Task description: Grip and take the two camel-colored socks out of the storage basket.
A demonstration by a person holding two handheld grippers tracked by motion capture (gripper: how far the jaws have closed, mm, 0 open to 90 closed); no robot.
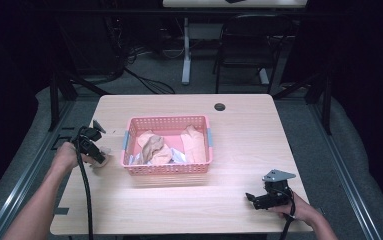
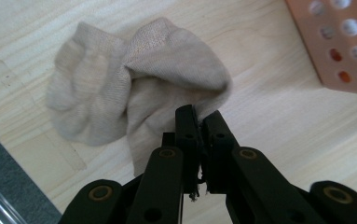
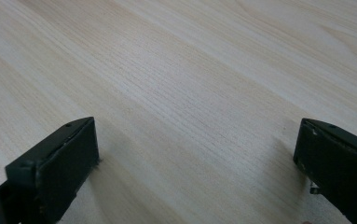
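Your left hand-held gripper [image 2: 198, 116] is clamped on the edge of a crumpled beige knit sock [image 2: 120, 88], which seems to lie on the pale wooden bench [image 2: 269, 116] beside the pink perforated plastic basket [image 1: 166, 169]. Your right hand-held gripper [image 3: 197, 154] stands apart over bare bench.

The beige sock [image 2: 120, 88] has its pinched edge hidden between the left hand-held gripper [image 2: 199, 116] jaws.

The pink basket [image 1: 167, 145] stands mid-worktop, just right of my left gripper [image 1: 100, 159], walling off that side. Between its front wall and the worktop [image 1: 189, 200] edge runs a bare strip across to my right gripper [image 1: 251, 198]. Behind the basket the wood lies bare too.
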